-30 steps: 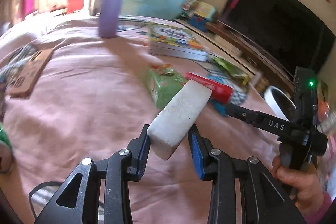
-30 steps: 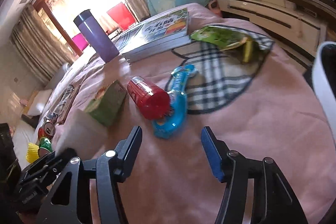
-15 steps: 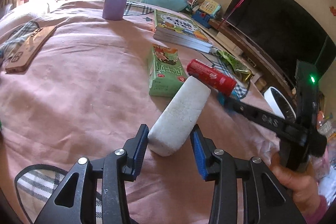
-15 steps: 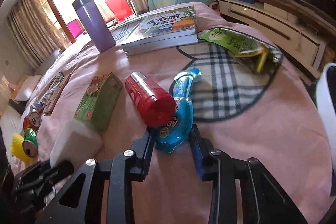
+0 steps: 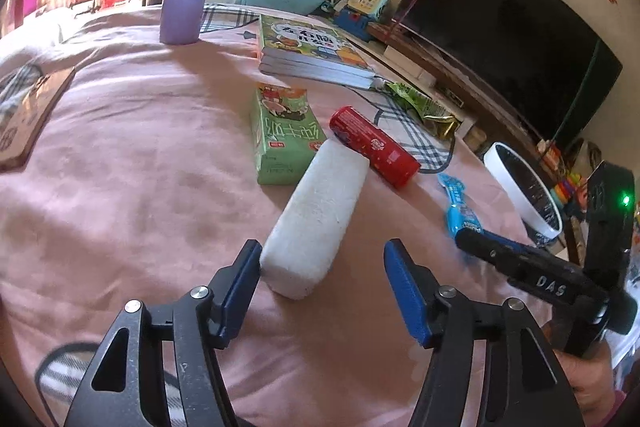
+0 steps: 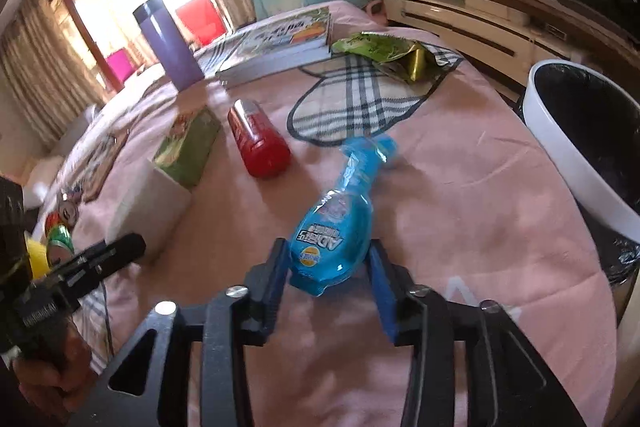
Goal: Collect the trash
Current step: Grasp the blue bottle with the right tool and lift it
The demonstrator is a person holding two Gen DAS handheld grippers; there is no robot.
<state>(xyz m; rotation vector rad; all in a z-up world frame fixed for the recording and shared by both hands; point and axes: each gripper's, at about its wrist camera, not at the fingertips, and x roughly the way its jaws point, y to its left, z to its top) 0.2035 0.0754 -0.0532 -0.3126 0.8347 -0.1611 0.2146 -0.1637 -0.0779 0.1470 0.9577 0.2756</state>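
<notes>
Left wrist view: the left gripper [image 5: 320, 283], bottom centre, is opening; its jaws stand wide around the near end of the white foam block [image 5: 318, 219] lying on the pink cloth [image 5: 120, 167], the right pad clear of it. Beyond lie a green carton [image 5: 280, 135] and red can [image 5: 374, 147].

Right wrist view: the right gripper [image 6: 328, 279], bottom centre, is opening, its pads flanking the blue wrapper [image 6: 340, 215]; whether they press it is unclear. The white bin [image 6: 568, 143] stands at right.
</notes>
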